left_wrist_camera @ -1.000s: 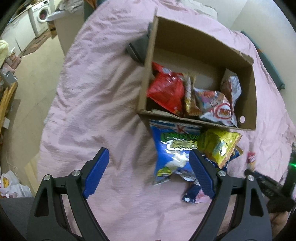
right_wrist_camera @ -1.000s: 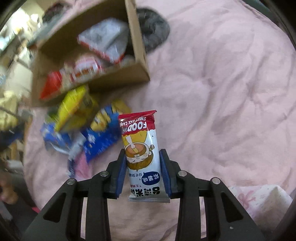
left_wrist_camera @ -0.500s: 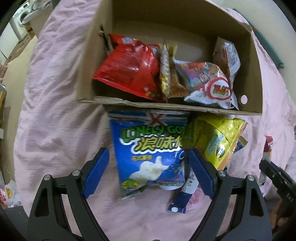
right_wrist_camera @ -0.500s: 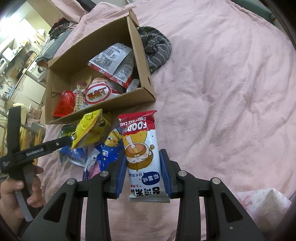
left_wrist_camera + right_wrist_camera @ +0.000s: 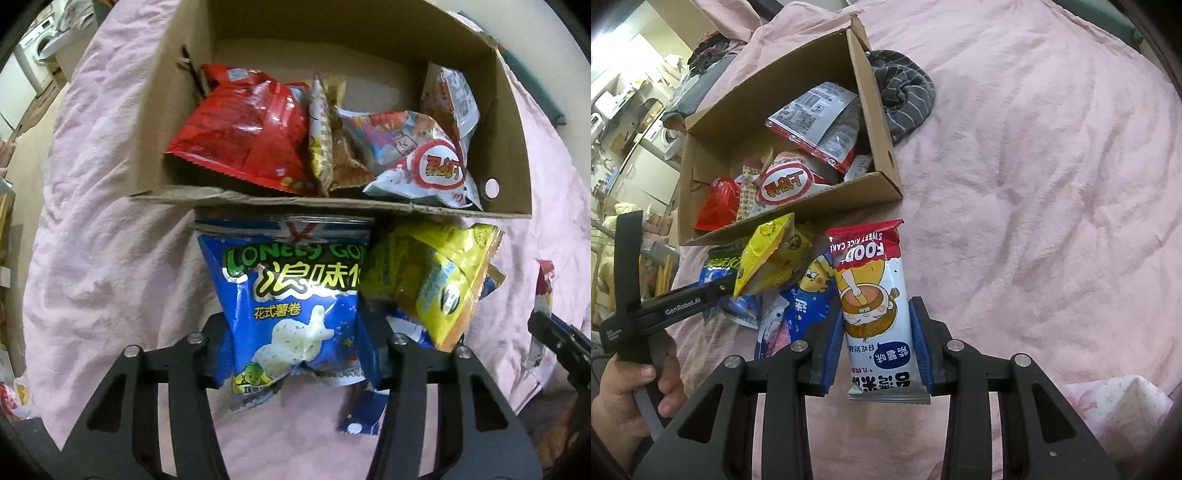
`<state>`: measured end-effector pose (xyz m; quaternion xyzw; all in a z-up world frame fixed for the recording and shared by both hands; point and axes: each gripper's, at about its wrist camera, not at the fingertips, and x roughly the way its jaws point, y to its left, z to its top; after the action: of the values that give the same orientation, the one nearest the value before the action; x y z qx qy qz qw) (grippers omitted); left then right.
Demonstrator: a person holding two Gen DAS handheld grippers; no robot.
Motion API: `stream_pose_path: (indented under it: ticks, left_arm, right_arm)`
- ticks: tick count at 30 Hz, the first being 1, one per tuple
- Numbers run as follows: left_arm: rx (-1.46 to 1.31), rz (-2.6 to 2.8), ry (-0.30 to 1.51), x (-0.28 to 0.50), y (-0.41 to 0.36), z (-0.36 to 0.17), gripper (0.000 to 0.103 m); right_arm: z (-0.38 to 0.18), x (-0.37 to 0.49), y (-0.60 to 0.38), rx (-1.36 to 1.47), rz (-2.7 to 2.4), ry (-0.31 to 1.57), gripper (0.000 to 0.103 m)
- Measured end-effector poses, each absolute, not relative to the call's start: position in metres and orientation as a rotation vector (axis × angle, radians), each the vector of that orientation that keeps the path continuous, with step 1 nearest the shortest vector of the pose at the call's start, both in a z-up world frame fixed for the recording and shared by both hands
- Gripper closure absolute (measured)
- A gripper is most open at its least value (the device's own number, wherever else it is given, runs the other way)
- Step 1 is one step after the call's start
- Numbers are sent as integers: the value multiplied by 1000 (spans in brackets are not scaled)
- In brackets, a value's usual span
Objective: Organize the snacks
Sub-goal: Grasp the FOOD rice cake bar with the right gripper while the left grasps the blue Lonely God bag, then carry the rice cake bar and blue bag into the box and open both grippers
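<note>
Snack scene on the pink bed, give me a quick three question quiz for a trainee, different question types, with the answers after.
1. True or false: the right gripper holds the rice cake packet.
2. Which bag sits between the closing jaws of the left gripper? A) red bag B) blue chip bag C) yellow bag
3. Fill in: the red bag lies inside the ______.

Key:
1. True; its pads clamp the packet's sides.
2. B, the blue chip bag; the yellow bag lies beside it on the bedspread.
3. cardboard box.
</note>
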<state>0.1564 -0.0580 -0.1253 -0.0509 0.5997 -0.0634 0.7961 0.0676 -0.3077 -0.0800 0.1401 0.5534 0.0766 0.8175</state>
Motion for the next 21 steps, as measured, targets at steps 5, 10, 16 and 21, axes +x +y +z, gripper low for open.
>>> stream_pose_path:
  ticks: [5, 10, 16, 21]
  left_arm:
    - [-117, -135, 1289, 141, -46, -119, 55]
    - [-125, -110, 1283, 121, -23, -106, 55]
    - [-118, -101, 1233, 92, -10, -84, 55]
    - [-121, -98, 1141, 84, -6, -50, 55]
  right_arm:
    - [-78, 69, -303, 298, 179, 1174, 67]
    - [-74, 69, -297, 292, 199, 1166, 67]
    - [-67, 68, -294, 303, 226, 1141, 67]
    - [-54, 68, -291, 314, 258, 1096, 67]
